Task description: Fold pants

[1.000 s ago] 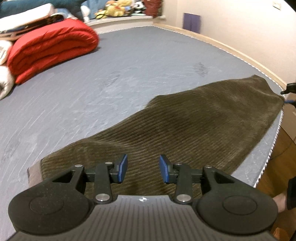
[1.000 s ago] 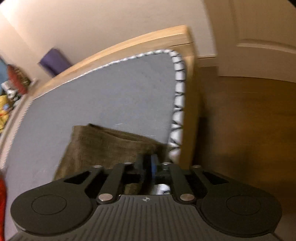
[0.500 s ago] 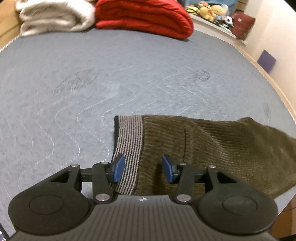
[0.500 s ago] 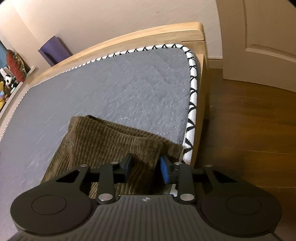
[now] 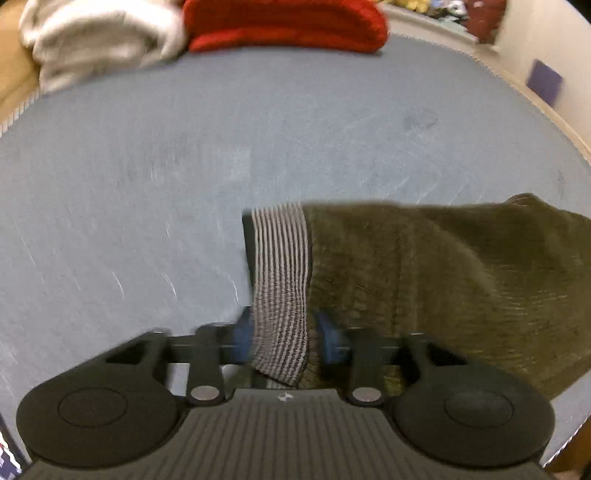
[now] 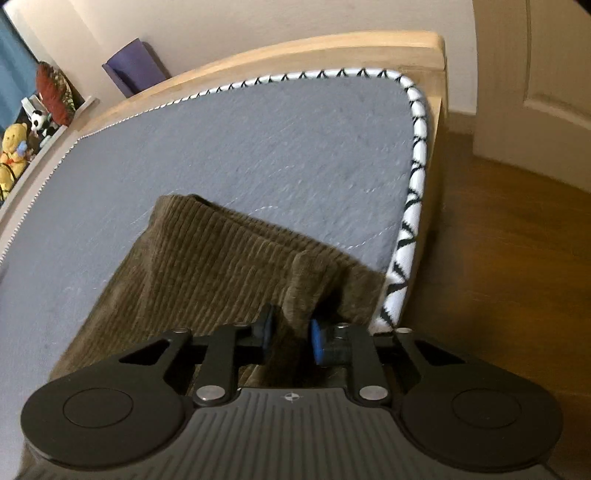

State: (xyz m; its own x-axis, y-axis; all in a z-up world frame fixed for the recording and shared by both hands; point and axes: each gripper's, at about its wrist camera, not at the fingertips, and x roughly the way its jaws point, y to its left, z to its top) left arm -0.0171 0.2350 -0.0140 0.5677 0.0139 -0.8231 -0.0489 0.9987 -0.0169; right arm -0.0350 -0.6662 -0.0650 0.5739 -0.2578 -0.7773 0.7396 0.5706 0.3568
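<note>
Brown corduroy pants (image 5: 424,266) lie on the grey mattress (image 5: 184,166), with a striped waistband (image 5: 282,266) at their left end. My left gripper (image 5: 282,336) stands open around the near end of the waistband, which runs between the blue pads. In the right wrist view the leg end of the pants (image 6: 221,266) lies near the mattress corner. My right gripper (image 6: 290,334) is open, with a raised ridge of the leg fabric between its pads.
A red blanket (image 5: 288,22) and a white blanket (image 5: 99,44) lie at the far side of the bed. The mattress's patterned edge (image 6: 415,177), wooden bed frame (image 6: 295,55) and wooden floor (image 6: 517,277) are to the right. A purple object (image 6: 135,66) leans on the wall.
My left gripper has swung from the pants' middle to the waistband and closed in on it. My right gripper, shut a second ago, has opened and now straddles the leg fabric.
</note>
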